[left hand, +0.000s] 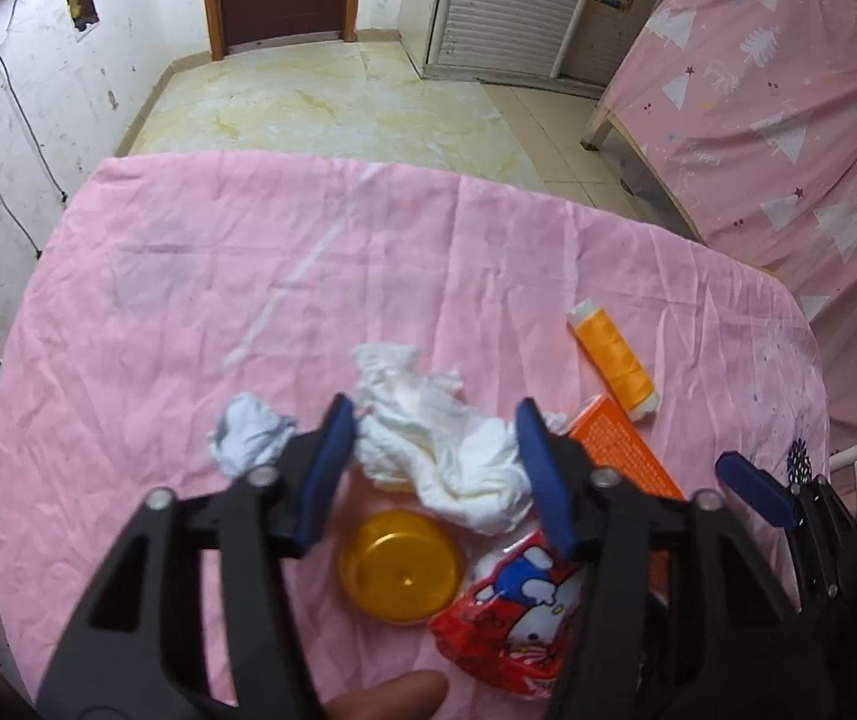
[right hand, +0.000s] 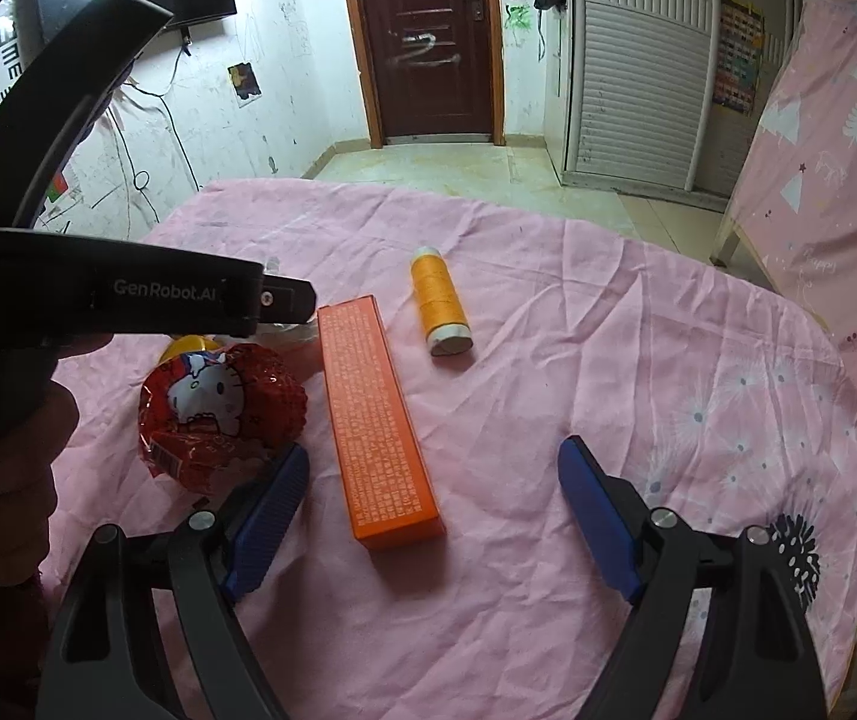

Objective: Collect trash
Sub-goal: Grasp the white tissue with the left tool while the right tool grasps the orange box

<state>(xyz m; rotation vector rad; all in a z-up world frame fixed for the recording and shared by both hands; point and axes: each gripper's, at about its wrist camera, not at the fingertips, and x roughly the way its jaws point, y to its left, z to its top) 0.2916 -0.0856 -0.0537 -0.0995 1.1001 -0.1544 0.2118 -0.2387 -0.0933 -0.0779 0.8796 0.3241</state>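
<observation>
In the left wrist view, my left gripper point(left hand: 437, 468) is open, its blue pads on either side of a large crumpled white tissue point(left hand: 440, 438) on the pink tablecloth point(left hand: 218, 276). A smaller crumpled tissue point(left hand: 248, 435) lies just left of the left pad. A red Hello Kitty wrapper point(left hand: 518, 618) lies below the gripper and also shows in the right wrist view point(right hand: 218, 414). My right gripper point(right hand: 434, 516) is open and empty, its pads on either side of the near end of an orange box point(right hand: 374, 414).
A yellow-lidded jar point(left hand: 401, 567) stands beside the wrapper. An orange thread spool point(right hand: 440, 303) lies beyond the box. The left gripper's body point(right hand: 128, 294) crosses the right wrist view at left. A bed with a pink cover point(left hand: 788, 138) stands to the right; a tiled floor and door lie beyond.
</observation>
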